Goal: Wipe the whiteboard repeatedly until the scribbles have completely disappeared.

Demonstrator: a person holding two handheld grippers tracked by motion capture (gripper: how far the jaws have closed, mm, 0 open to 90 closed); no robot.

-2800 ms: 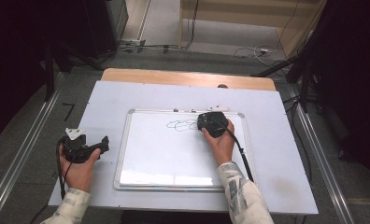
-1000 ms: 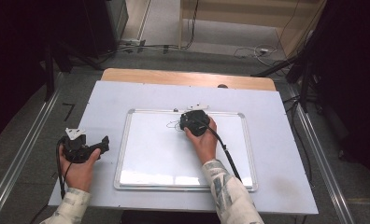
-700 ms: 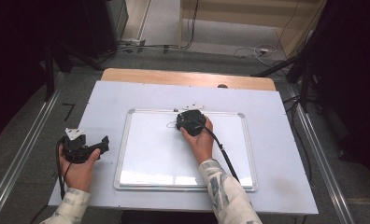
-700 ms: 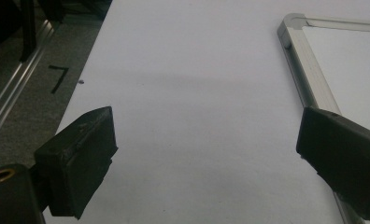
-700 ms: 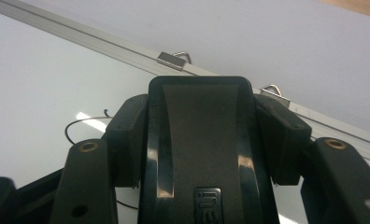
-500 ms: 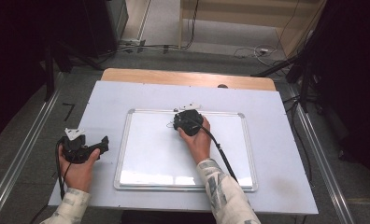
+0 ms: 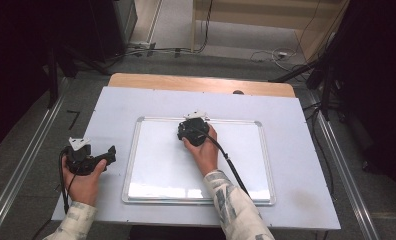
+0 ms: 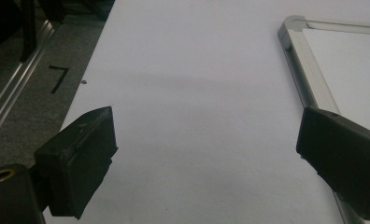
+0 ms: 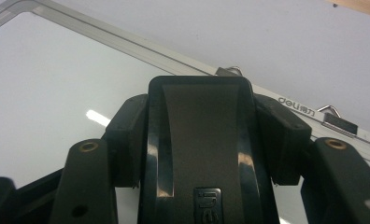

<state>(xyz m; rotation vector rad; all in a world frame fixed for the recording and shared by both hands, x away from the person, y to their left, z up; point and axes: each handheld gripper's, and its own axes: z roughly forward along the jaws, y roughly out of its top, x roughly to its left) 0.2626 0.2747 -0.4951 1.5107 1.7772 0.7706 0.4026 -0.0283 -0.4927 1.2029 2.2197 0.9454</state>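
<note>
Black eraser [image 9: 199, 149], pinched in the right gripper [image 7: 192, 131], has swept left along the whiteboard's [image 7: 246, 165] far edge, wiping away the scribble, so erasing looks nearly done; left gripper [image 7: 88, 159] rests spread by the table's [image 7: 136, 100] left edge.

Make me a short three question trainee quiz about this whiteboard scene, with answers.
1. What does the right gripper hold between its fingers?
2. True or false: the left gripper rests on the whiteboard.
3. Near which edge of the whiteboard is the eraser: A far, B near, C right?

Key: 1. A black eraser. 2. False; it is on the table left of the board, open and holding nothing. 3. A.
</note>
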